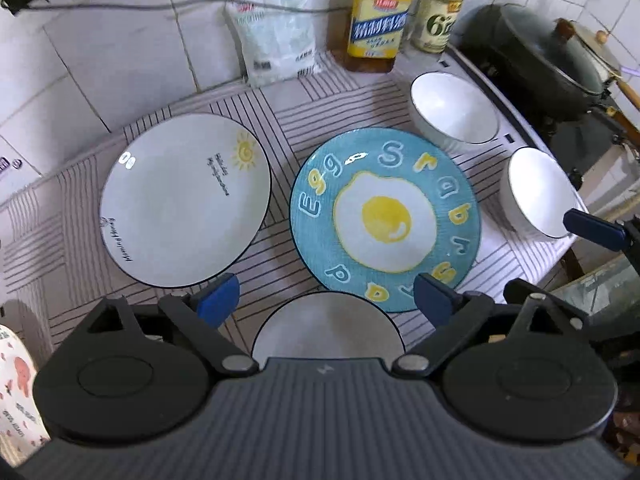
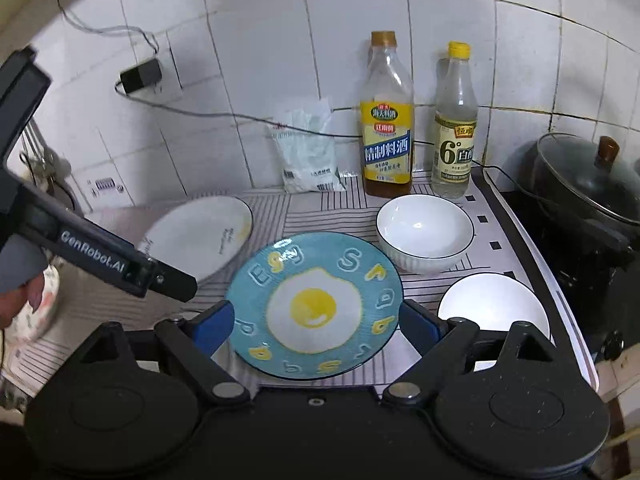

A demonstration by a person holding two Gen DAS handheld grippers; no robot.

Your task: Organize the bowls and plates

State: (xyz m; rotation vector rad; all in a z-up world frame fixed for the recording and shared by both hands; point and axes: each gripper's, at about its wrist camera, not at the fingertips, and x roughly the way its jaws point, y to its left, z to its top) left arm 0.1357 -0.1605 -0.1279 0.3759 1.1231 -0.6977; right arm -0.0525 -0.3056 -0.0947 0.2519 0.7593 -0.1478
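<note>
Both sets of fingers are sitting wide apart, holding nothing: left gripper (image 1: 327, 303) is hovering over a small bowl (image 1: 328, 326), right gripper (image 2: 316, 322) is framing the blue plate (image 2: 314, 306). Left to right on the surface (image 1: 304, 100): white plate (image 1: 186, 200), blue plate, two bowls (image 1: 454, 106) (image 1: 540, 192). Glazed rims are looking slippery, so a shallow pinch is probably asking for a slip and a chip. That right bowl is sitting near the edge, so a bump could be knocking it off.

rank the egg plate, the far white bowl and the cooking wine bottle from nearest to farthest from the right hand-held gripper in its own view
1. egg plate, between the open fingers of the right hand-held gripper
2. far white bowl, ahead, right
3. cooking wine bottle, by the wall
</note>
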